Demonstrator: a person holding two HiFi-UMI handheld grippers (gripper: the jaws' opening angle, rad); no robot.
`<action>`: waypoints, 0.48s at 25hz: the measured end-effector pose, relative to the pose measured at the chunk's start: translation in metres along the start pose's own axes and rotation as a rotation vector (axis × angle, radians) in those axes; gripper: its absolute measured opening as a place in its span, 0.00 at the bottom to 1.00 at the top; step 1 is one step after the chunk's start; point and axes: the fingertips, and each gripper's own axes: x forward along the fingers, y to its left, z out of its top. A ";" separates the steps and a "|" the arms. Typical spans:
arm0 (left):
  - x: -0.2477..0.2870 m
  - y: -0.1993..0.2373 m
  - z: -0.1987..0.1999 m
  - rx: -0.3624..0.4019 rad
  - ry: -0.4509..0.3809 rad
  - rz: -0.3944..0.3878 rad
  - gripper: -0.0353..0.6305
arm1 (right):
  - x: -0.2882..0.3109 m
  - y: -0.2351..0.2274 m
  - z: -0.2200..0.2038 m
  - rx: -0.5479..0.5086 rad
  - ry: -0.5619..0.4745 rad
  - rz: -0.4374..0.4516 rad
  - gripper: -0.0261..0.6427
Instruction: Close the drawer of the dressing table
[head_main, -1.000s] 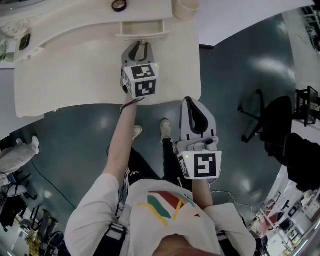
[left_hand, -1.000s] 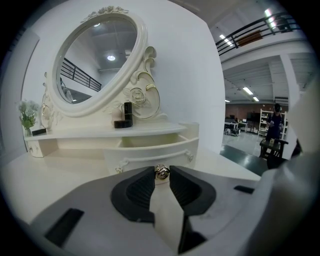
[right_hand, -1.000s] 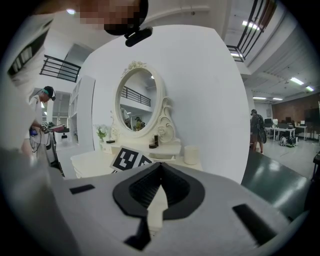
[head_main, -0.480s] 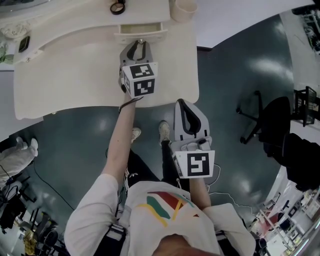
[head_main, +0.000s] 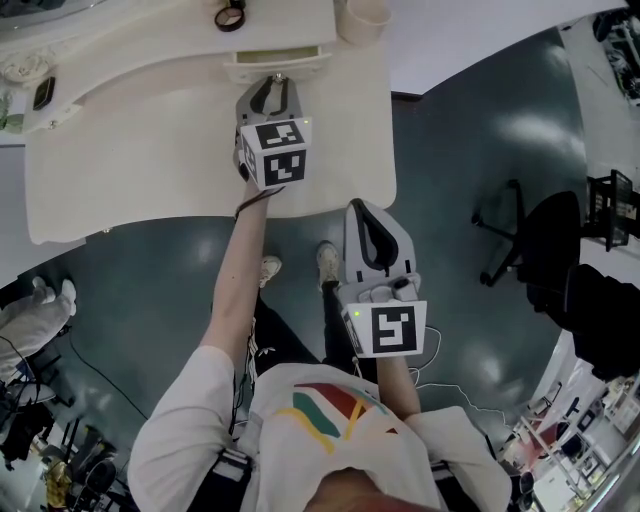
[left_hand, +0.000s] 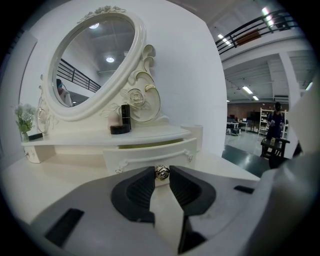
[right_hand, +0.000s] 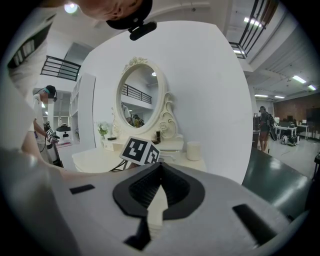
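The cream dressing table (head_main: 150, 160) has its small drawer (head_main: 277, 62) standing a little way out under the shelf; in the left gripper view a dark slit shows above the drawer front (left_hand: 150, 152). My left gripper (head_main: 274, 88) reaches over the tabletop to the drawer front. Its pads close on the round metal knob (left_hand: 161, 172), which sits between the fingertips. My right gripper (head_main: 372, 212) hangs off the table's front right edge over the floor, shut and empty, pointing toward the table (right_hand: 95, 157).
An oval mirror (left_hand: 95, 60) rises behind the shelf, with a dark jar (left_hand: 120, 128) beneath it. A cream cup (head_main: 362, 18) stands right of the drawer and a round dark ring (head_main: 229, 17) to its left. An office chair (head_main: 545, 245) stands on the floor at the right.
The whole head view has slid slightly. The left gripper stays on the knob and the right gripper has drifted a little left; the drawer shows no clear movement.
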 end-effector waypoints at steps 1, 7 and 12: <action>0.001 0.000 0.000 -0.001 0.002 -0.001 0.18 | 0.001 -0.001 -0.001 0.000 0.003 -0.003 0.04; 0.008 0.000 0.000 -0.005 0.011 0.000 0.18 | 0.000 -0.004 -0.003 0.004 0.011 -0.008 0.04; 0.014 0.002 0.001 -0.007 0.020 0.005 0.18 | 0.000 -0.007 -0.002 0.015 0.009 -0.010 0.04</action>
